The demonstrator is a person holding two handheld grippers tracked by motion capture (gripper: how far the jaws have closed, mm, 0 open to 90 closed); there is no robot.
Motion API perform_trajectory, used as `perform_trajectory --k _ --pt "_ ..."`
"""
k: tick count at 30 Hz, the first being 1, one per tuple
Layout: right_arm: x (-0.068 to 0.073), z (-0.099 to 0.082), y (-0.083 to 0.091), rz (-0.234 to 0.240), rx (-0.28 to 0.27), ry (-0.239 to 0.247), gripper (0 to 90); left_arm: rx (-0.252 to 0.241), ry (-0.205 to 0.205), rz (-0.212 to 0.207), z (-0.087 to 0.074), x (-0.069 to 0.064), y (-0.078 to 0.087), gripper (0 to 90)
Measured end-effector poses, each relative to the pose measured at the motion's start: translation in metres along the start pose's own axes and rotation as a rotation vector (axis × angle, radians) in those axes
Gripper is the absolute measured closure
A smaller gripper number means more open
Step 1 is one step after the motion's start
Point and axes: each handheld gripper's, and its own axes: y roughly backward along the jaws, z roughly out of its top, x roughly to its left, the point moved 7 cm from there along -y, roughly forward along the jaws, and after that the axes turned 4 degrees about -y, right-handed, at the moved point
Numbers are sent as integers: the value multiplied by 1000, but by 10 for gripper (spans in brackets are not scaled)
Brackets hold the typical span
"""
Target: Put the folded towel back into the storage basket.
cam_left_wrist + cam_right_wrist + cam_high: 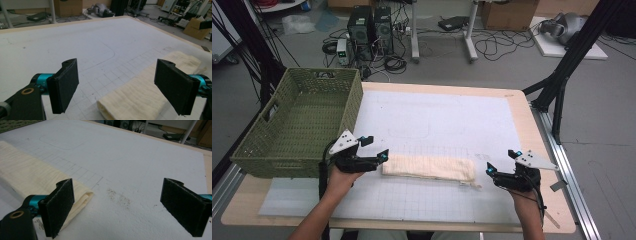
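A cream towel (428, 167), folded into a long strip, lies across the white gridded mat (442, 125) near the table's front. My left gripper (376, 148) sits just off the towel's left end, jaws wide open and holding nothing. In the left gripper view that gripper (120, 86) frames the towel's near end (135, 100). My right gripper (502, 162) rests a little beyond the towel's right end, also open and holding nothing. The right gripper view puts the towel's folded corner (30, 177) beside the left pad (58, 205) of the right gripper (120, 206).
A green woven basket (297, 122) stands at the table's left, close behind my left hand. The wooden table edge (542, 150) runs along the right. Black frame struts (562, 70), computer towers (369, 30) and cables are on the floor beyond.
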Motion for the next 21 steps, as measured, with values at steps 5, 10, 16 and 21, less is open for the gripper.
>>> perform_trajectory --k 5,10,16,21 --pt "0 1 -1 4 -1 5 112 18 24 -13 -3 -2 -1 198" --pt "3 1 -5 14 4 25 112 56 29 -4 -7 -3 -3 193" --pt "3 1 -5 21 6 23 112 125 23 7 -16 -4 -7 200" --pt "5 0 -6 27 12 23 112 172 29 22 -23 -2 -9 238"
